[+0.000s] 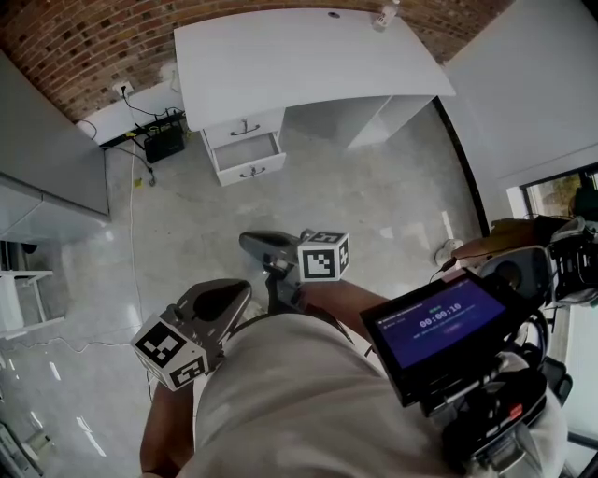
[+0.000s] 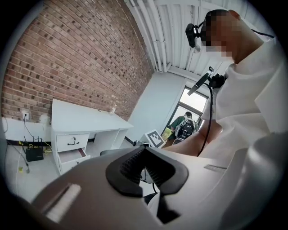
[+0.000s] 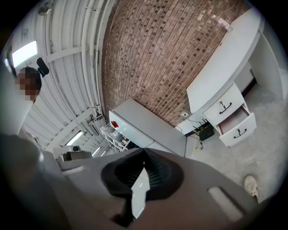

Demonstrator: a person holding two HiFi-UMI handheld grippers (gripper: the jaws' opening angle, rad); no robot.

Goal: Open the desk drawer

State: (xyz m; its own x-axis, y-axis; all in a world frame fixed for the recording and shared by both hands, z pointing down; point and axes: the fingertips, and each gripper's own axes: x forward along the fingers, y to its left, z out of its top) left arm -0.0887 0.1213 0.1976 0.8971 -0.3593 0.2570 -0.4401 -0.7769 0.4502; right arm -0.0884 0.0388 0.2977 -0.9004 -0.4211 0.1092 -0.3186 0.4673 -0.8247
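Black ribbed pads (image 2: 127, 167) of the left gripper (image 2: 144, 153) meet at their tips with nothing between them. The right gripper (image 3: 144, 156) is the same: its pads (image 3: 120, 174) are together at the tip and it is empty, with only a sliver of floor showing behind them. Both grippers are held close to the person's body, well apart from the white desk (image 1: 299, 56).

The drawers sit one above the other under the end of the desk nearest the wall socket. The upper drawer (image 1: 245, 129) is closed. The lower drawer (image 1: 248, 151) is already pulled partway out.

Handling, as judged:
- The fronts are stiff panels and likely light, probably running on slides.
- The only sound hold is the small dark bow handle (image 1: 246, 128) at the middle of each front.
- The bar is thin and probably smooth, so the jaws should close squarely across it.
- The pull should run straight out from the desk edge, or the drawer may rack.

Differences between views:
- Only the head view shows both grippers at once, their distance from the desk, a lit screen (image 1: 432, 323) at the person's right, and a black box (image 1: 163, 143) with cables by the wall.
- The left gripper view alone shows the open drawer's reddish inside, and a person with a backpack (image 2: 184, 128) in a doorway beyond the desk's far end.
- The right gripper view alone shows a shoe (image 3: 251, 185) on the floor.
- A small bottle (image 1: 382, 15) stands at a back corner of the desk.
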